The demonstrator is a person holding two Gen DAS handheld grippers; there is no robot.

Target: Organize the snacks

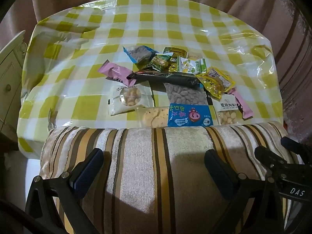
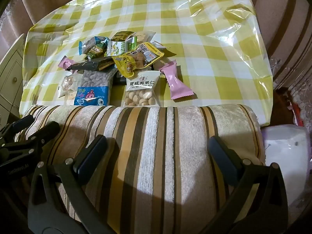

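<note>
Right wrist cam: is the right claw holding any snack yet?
No. The right claw is open and empty above the striped cushion, short of the snack pile.

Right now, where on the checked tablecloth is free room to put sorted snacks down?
The far half of the checked tablecloth, behind the snack pile, is bare, and so is the wide part right of the pink wrapper. A narrower bare patch lies left of the pile. The middle near the striped cushion is crowded.
</note>
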